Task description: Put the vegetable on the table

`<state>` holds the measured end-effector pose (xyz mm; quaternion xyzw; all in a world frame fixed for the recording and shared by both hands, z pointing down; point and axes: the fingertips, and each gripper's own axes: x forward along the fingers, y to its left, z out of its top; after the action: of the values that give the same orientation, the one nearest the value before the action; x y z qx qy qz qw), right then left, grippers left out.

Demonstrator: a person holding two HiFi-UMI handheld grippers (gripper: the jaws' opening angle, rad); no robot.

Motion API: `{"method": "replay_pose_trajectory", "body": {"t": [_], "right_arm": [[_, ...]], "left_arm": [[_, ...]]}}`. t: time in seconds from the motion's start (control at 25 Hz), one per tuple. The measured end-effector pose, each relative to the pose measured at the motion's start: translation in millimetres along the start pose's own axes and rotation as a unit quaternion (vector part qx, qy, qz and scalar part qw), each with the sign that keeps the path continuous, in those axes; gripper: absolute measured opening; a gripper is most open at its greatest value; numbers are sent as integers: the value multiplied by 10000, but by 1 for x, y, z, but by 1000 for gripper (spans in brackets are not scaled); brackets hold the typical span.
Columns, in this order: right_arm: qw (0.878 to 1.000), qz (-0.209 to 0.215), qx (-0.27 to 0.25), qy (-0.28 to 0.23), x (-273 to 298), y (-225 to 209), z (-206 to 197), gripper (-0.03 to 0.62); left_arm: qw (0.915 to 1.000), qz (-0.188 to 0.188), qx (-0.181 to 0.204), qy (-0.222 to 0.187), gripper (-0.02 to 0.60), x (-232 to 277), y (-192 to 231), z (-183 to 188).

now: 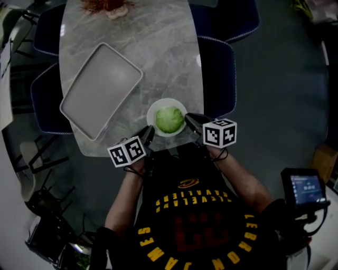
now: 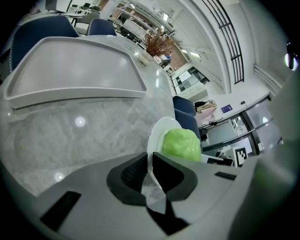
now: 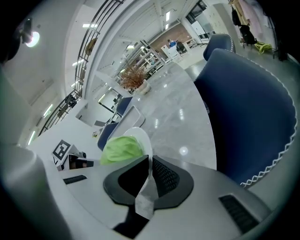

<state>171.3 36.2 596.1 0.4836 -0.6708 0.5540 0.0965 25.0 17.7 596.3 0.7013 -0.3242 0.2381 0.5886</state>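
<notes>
A green leafy vegetable (image 1: 169, 119) lies in a white plate (image 1: 158, 108) over the near end of the grey marble table (image 1: 158, 52). My left gripper (image 1: 149, 133) is shut on the plate's left rim, and my right gripper (image 1: 189, 120) is shut on its right rim. In the left gripper view the rim of the plate (image 2: 157, 136) runs between the jaws of the left gripper (image 2: 151, 164), with the vegetable (image 2: 182, 144) just beyond. In the right gripper view the right gripper (image 3: 150, 164) pinches the plate (image 3: 140, 136) beside the vegetable (image 3: 122, 147). Whether the plate rests on the table I cannot tell.
A large grey tray (image 1: 100, 89) lies left of the plate on the table. A pot of dried plants (image 1: 108, 6) stands at the far end. Blue chairs (image 1: 219, 74) flank the table on both sides. A device with a lit screen (image 1: 303, 190) is at the lower right.
</notes>
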Motion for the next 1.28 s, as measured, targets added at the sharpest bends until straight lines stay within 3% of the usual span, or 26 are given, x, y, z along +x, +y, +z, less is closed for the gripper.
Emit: {"method": "replay_pose_trajectory", "body": {"t": [0.24,0.84,1.08,1.28], "right_arm": [[9996,-125,150,195,8,-21,-17,33],[9986,-277,359,285,-2,-18,-29,34],[9994,-260,-80,215,13,-28,-26,34],[9975,-442,-523,184,3,-9,-30,34]], "left_arm": [[9995,173,150,223,38,19,10,-9],[9970,206,124,734,38,13,7,-26],[9969,324,274,663,40,31,17,-21],[9965,475,425,534,40,10,17,-23]]}}
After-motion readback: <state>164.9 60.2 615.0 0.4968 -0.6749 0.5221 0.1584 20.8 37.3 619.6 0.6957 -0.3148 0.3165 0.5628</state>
